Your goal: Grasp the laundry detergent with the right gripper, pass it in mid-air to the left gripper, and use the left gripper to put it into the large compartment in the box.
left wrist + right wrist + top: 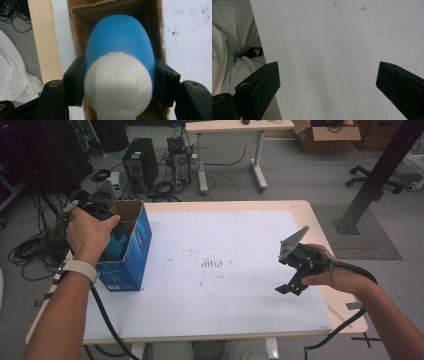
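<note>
The left gripper (119, 82) squeezes a blue and white plastic egg-shaped thing (119, 75) inside the open blue cardboard box (134, 251). The right gripper (328, 82) hangs over the white table (230, 285), jaws wide apart, holding nothing.

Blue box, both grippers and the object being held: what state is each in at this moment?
Blue box: upright on the table's left edge, top flaps open.
Left gripper: shut on the blue-and-white object, pointing into the box.
Blue-and-white object: clamped between the jaws, over the box opening.
Right gripper: open, nothing between its jaws, above the white table cover.
</note>
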A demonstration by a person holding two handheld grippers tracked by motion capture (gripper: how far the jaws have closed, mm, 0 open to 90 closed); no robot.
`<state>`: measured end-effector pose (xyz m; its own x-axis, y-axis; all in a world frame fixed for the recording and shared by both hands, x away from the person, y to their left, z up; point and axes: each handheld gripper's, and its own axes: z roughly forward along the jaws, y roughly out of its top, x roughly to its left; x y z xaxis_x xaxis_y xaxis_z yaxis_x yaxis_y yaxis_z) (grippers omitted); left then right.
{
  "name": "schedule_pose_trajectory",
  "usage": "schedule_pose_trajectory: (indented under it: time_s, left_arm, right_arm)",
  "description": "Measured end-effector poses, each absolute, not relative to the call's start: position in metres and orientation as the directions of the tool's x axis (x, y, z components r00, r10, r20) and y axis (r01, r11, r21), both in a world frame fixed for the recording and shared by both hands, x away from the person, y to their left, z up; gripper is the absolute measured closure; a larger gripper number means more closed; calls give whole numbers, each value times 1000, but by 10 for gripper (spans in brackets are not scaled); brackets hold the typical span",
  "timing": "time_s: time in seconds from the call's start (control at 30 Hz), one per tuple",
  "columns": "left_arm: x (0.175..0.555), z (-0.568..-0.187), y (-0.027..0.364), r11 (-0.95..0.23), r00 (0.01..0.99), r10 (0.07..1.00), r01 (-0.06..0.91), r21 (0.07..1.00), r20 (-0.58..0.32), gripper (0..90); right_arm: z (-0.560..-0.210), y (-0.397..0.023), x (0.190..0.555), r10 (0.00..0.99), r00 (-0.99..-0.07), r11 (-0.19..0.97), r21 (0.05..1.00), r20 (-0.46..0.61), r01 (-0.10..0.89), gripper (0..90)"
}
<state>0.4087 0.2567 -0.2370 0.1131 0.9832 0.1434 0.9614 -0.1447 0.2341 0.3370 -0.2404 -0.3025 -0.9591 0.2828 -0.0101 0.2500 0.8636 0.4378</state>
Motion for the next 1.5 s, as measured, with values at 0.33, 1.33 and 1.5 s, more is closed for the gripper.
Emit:
schedule_pose_trajectory:
  time_s: [0.33, 1.33, 1.5]
  left_arm:
    - [408, -256, 260, -145, 116, 983, 966, 215, 144, 381]
    - [414, -271, 265, -142, 123, 986, 973, 181, 113, 376]
    - [413, -271, 269, -133, 119, 989, 972, 191, 86, 359]
  right_arm:
    - [-304, -240, 338, 286, -958, 864, 435, -7, 255, 52]
    - [-308, -236, 340, 284, -959, 865, 430, 5, 259, 52]
    - [-308, -235, 340, 283, -959, 868, 426, 1, 256, 52]
